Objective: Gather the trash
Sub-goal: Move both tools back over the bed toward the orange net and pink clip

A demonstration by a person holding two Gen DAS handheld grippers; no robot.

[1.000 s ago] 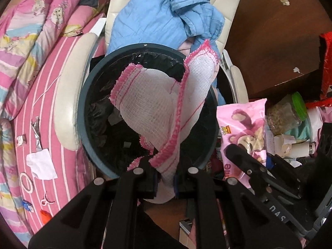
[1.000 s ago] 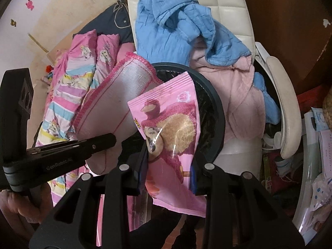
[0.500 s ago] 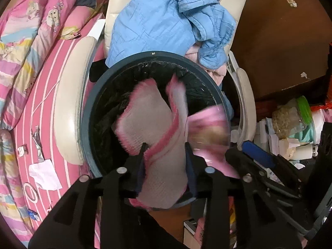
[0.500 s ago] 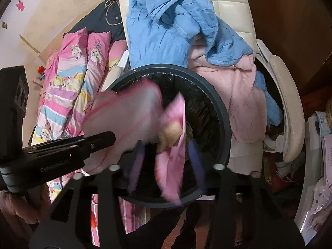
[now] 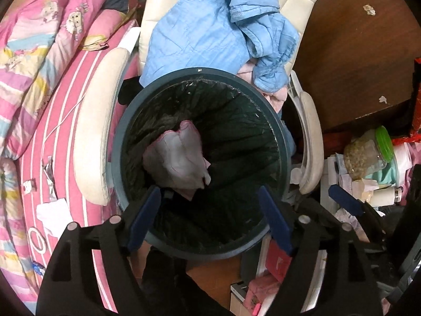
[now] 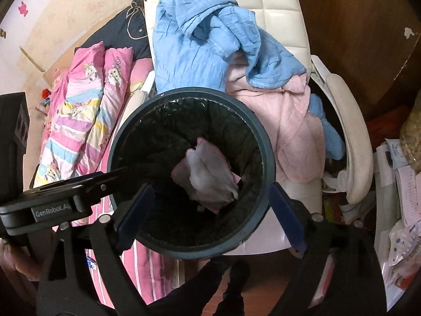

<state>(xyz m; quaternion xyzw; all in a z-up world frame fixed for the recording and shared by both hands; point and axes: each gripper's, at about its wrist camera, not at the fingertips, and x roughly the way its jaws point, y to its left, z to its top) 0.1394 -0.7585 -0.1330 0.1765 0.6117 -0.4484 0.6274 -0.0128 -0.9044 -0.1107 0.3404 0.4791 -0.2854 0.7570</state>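
Note:
A round dark bin (image 5: 285, 142) (image 6: 268, 158) with a black liner sits right below both grippers. A white cloth with a pink hem (image 5: 179, 158) (image 6: 208, 179) lies crumpled inside it, low in the liner. The pink snack wrapper shows only as a pink edge (image 6: 232, 177) beside the cloth. My left gripper (image 5: 210, 208) hangs over the bin's near rim, its jaws opening wide with nothing between them. My right gripper (image 6: 209, 206) hangs over the same rim, its jaws also opening and empty. The left gripper's body (image 6: 50, 205) shows at the left of the right wrist view.
A cream chair (image 6: 352, 142) piled with a blue garment (image 5: 210, 31) and a pink one (image 6: 286, 129) stands behind the bin. A pink striped bed (image 5: 50, 121) with paper scraps (image 5: 52, 216) lies left. A jar with a green lid (image 5: 368, 150) and clutter crowd the right.
Both grippers went from shut to wide open. The cloth left the left gripper and the pink wrapper left the right one; both fell into the bin.

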